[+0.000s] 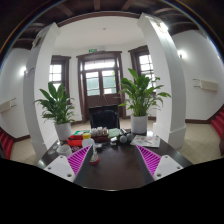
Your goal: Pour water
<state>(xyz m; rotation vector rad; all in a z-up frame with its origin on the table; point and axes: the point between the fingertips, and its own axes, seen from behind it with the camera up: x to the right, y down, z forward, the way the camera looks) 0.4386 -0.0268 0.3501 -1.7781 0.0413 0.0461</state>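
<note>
The room is big and bright, with white walls and a white pillar [163,75] on the right side. A brown door with glass [100,82] is far at the back. One big green plant [56,103] in a pot is on the left of the door. Another big green plant [142,95] in a white pot is on the right of it.

A dark counter [112,165] runs from the hand-held gripper out to the plants. The hand-held gripper [115,158] is low and close to the counter. Its two fingers are apart, with a wide gap of dark counter between them. Nothing is between the fingers. The left finger has a pink pad [80,158] and the right finger has a purple pad [149,160].

The small things sit in a bunch on the counter, beyond the fingers. They are near the fingertips but do not touch them. A dark thing like a cup or pot [125,139] is in the middle of the bunch, just ahead of the gap. A red thing [74,141] lies on the left, just past the left finger. Some more small things [99,142] sit between these two. They are too small to tell what they are. I cannot tell which one has the water in it
</note>
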